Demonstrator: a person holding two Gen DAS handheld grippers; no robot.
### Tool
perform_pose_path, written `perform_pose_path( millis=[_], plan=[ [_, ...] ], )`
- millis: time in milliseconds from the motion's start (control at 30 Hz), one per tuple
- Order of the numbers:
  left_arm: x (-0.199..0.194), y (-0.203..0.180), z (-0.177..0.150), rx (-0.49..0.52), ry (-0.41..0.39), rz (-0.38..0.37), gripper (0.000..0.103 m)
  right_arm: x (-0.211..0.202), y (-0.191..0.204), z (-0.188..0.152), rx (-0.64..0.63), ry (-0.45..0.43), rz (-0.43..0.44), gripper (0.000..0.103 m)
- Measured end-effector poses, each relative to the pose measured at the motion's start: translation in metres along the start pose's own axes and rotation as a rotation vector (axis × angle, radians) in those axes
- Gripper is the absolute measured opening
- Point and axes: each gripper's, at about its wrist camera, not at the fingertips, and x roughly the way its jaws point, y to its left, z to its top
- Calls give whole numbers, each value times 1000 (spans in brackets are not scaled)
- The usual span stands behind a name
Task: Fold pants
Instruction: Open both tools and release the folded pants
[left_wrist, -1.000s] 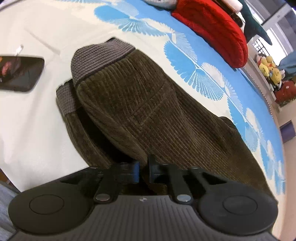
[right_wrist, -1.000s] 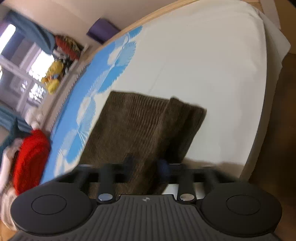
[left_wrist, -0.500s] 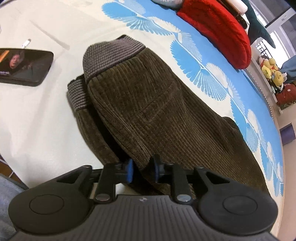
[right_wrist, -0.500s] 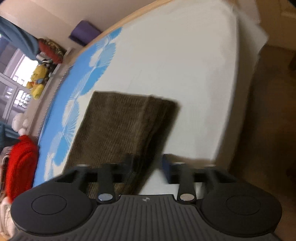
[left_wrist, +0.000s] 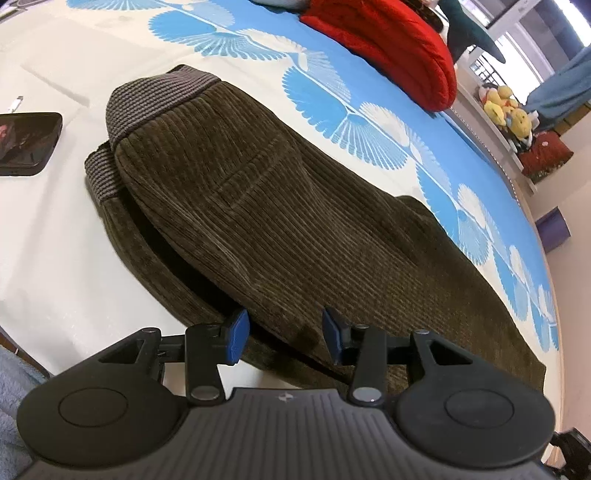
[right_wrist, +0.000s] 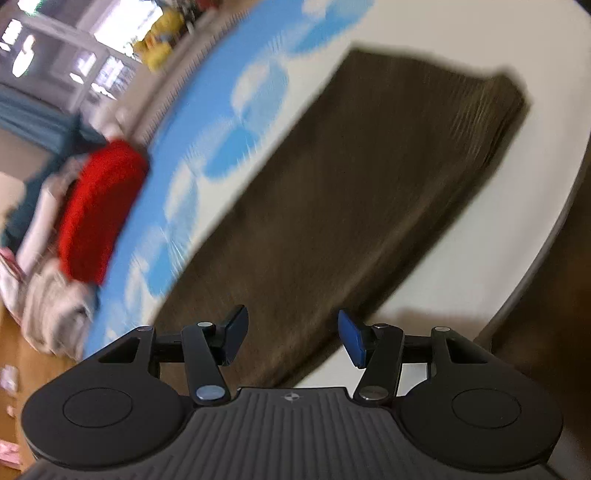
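Note:
Dark olive corduroy pants (left_wrist: 280, 221) lie folded lengthwise on the bed, the grey ribbed waistband (left_wrist: 155, 99) at the far left end. My left gripper (left_wrist: 282, 336) is open and empty just above the pants' near edge. In the blurred right wrist view the pants (right_wrist: 351, 206) stretch away to the leg ends (right_wrist: 506, 107). My right gripper (right_wrist: 291, 338) is open and empty above the near part of the pants.
The bed sheet (left_wrist: 55, 229) is white with blue fan patterns (left_wrist: 384, 133). A black phone (left_wrist: 26, 142) lies left of the waistband. A red pillow (left_wrist: 388, 44) sits at the bed's far side. The bed's edge (right_wrist: 546, 236) drops off at the right.
Both grippers were shut on the pants' edge a second ago. Both have opened and let go. The right gripper has swung quickly, so more of the pants shows.

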Motion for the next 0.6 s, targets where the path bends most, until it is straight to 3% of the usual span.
perform_pose_path(
  millis=[133,300,367,600],
  plan=[
    [4,4,2,-14,5,1,47,30,2,-11,40,12,-24,43],
    [11,11,6,-40,16,7,47,40,9,-13,-1,-16,-75,35],
    [11,12,5,-47,18,4,47,48,13,-15,-16,11,-126,25],
    [18,9,6,-36,14,18,47,53,1,-19,60,54,-98,26]
  ],
)
